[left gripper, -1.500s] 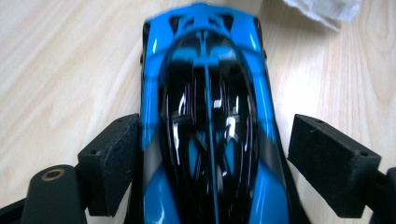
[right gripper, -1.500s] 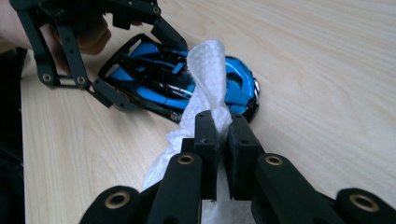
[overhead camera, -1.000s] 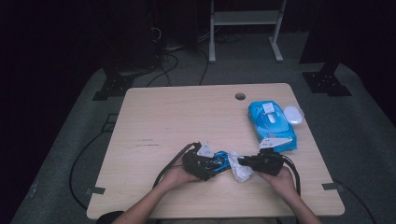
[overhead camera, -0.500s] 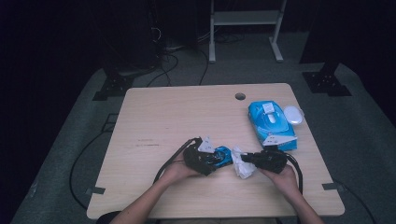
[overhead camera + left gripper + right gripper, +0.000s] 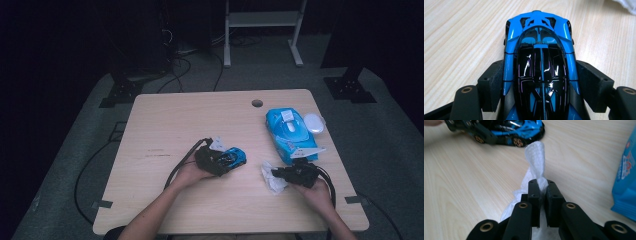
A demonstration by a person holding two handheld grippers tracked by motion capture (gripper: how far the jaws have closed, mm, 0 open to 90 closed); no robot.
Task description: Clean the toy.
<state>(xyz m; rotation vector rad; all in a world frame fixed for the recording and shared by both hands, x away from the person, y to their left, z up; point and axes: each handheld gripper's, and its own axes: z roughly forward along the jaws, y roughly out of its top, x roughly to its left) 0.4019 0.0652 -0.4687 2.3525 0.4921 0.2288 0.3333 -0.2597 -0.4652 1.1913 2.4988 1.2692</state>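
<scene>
Leftmost, the left claw grips a blue toy car by its sides, low over the middle of the table. Further right, the right claw pinches a white wipe tight, just before the blue wipe pack.

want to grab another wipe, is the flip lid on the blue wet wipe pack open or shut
Open: on the blue plastic wet wipe pack the white oval flip lid lies swung out to one side, with a white wipe sticking up from the opening.
</scene>
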